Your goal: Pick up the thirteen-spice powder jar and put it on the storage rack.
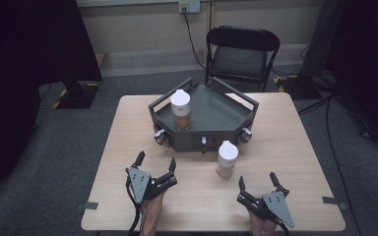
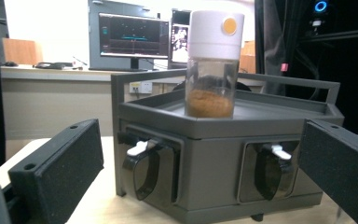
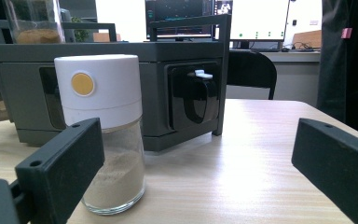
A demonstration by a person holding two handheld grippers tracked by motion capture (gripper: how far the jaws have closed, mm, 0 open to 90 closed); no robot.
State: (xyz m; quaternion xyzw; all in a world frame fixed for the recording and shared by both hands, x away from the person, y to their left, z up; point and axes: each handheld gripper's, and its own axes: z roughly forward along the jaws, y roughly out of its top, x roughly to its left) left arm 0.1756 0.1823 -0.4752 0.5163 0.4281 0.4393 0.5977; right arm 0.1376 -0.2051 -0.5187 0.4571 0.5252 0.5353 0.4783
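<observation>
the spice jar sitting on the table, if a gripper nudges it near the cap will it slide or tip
The spice jar on the table would probably tip rather than slide: it stands tall on a narrow base, with a bulky white cap. It is less than half full of pale powder, so likely light. Its clear smooth wall may slip between fingers.

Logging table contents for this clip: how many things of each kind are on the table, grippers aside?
Spice jars with white caps: 2, one on the rack, one on the table
Dark grey rack: 1
Total: 3
</observation>
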